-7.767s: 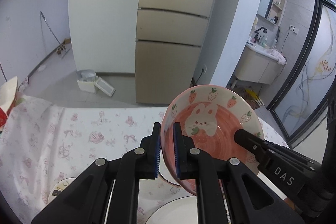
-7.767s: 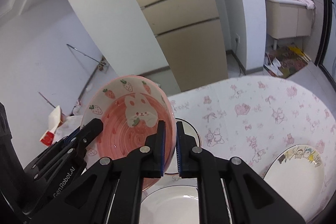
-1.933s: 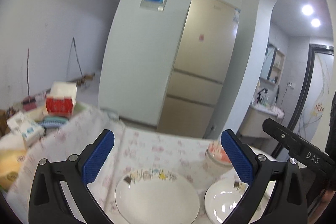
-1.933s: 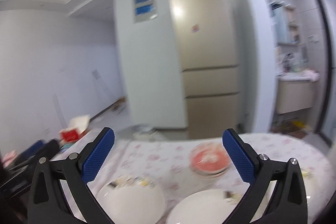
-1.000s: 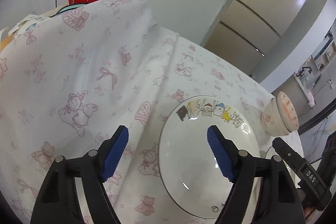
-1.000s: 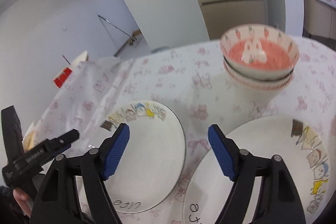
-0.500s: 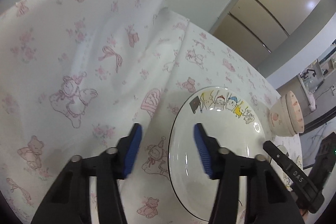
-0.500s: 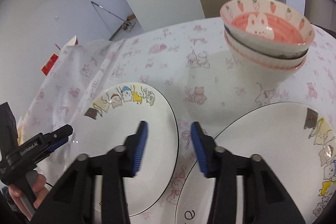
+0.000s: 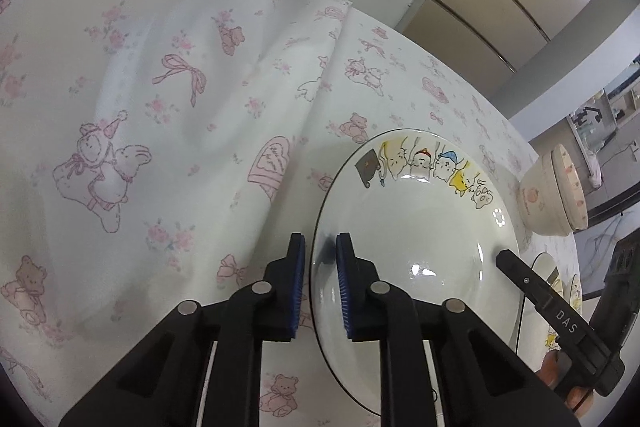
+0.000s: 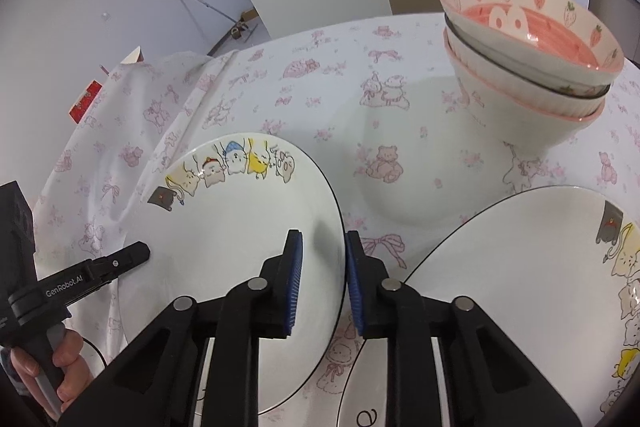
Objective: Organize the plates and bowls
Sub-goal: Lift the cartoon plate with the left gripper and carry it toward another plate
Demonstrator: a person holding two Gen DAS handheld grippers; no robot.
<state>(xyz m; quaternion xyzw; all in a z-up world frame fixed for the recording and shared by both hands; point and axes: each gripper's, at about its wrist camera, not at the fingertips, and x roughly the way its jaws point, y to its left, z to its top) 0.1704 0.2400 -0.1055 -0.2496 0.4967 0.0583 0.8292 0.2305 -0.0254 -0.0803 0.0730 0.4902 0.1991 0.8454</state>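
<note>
Plate [image 9: 416, 235] with cartoon cats along its far rim, flat on the cloth-covered tabletop [image 9: 160, 107], seen from the left wrist. Left hand-held gripper [image 9: 319, 283] now straddling the plate's left rim: jaws just been closing from wide to a narrow gap, one pad outside over the cloth, one inside over the glaze, rim between them. Cannot tell for certain whether the pads press yet; looks pinched. Stacked bowls [image 9: 556, 203] well apart at the right edge.

From the right wrist: same plate [image 10: 240, 227], opposite rim. Right hand-held gripper [image 10: 324, 279] likewise just been closing, narrowed around the right edge, rim between the blue pads. Second plate [image 10: 520, 287] just beside, at lower right; pink strawberry bowls [image 10: 532, 67] already nested beyond.

Judged: bowls done, two-sided hold on this plate forming, probably to lift it onto the second plate. Uneven pinch could tip or slip the smooth glaze.
</note>
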